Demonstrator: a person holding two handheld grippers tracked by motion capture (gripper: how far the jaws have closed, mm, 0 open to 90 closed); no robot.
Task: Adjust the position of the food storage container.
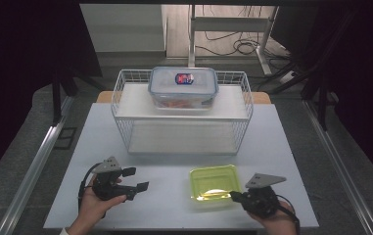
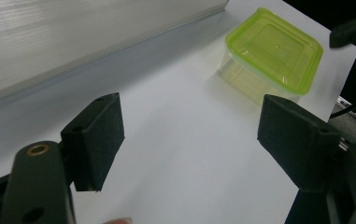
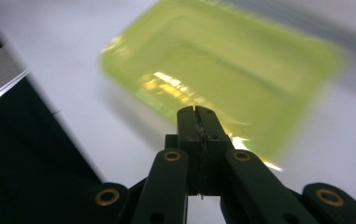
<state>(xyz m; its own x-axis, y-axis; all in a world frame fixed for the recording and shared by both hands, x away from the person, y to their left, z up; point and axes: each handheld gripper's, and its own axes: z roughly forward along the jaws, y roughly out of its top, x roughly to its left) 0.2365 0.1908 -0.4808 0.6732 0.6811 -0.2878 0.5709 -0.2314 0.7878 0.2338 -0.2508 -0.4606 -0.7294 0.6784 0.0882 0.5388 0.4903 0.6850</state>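
A small box with a lime-green lid (image 1: 213, 182) (image 2: 273, 50) (image 3: 222, 70) sits on the white table near the front, right of centre. My right gripper (image 1: 234, 195) (image 3: 196, 110) is shut with nothing between its jaws, its tips right at the box's near right corner. My left gripper (image 1: 136, 179) (image 2: 189, 135) is open over bare table at the front left, its jaws pointing toward the box. A clear lidded container (image 1: 183, 86) with a red and blue label and orange contents stands on the top shelf of a white wire rack (image 1: 181, 110).
The wire rack spans the middle of the table, with an open lower shelf (image 1: 181, 137) under the top one. The table's front edge (image 1: 174, 228) lies just below both hands. Metal rails run along both sides; cables and a stand lie behind.
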